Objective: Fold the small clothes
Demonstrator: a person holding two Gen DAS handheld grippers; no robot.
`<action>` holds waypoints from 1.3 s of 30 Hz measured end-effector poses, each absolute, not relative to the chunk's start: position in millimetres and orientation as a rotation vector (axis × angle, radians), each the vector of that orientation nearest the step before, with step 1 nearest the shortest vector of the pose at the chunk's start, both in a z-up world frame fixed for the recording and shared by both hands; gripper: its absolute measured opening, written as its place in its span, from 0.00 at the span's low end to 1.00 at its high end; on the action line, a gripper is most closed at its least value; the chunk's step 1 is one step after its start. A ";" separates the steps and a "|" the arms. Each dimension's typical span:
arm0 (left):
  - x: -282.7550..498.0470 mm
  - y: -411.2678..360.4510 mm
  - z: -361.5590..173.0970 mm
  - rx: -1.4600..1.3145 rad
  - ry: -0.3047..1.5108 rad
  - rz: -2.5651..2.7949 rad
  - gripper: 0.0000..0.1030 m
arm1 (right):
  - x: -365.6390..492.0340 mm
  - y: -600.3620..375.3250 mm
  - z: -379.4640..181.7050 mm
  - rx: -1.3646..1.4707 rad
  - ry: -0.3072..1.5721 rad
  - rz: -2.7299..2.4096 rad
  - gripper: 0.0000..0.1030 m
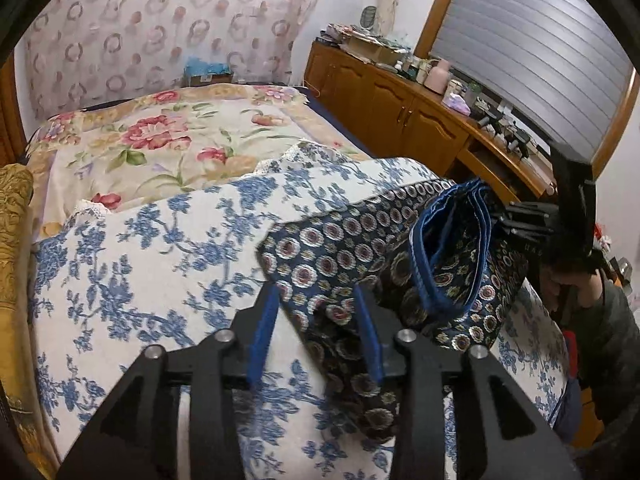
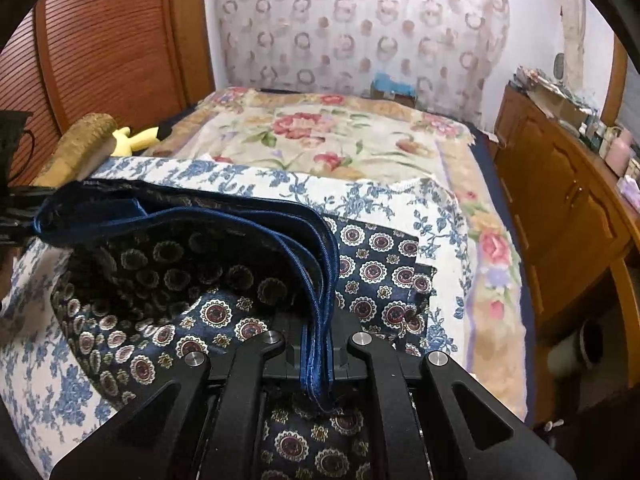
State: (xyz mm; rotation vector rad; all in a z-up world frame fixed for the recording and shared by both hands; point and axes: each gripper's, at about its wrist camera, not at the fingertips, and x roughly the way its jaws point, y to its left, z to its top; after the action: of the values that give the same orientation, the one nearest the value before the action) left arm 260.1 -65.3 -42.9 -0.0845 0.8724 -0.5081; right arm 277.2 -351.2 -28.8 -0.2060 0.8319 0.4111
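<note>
L claw (image 1: 316,332) spread, R claw (image 2: 318,356) clamped

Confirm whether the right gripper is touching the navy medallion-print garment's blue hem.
Touching. The right wrist view shows the right gripper closed on the bunched blue hem of the navy medallion-print garment.
</note>
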 end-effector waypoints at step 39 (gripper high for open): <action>271.7 -84.3 -27.3 -0.064 0.809 -0.586 0.54 | 264.3 -397.9 -28.7 -0.185 0.851 0.149 0.64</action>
State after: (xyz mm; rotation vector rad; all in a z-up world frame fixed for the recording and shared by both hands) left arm 271.7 -84.3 -27.3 -0.0644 0.8086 -0.5859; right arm 264.3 -397.9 -28.7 -0.1850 0.8507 0.1493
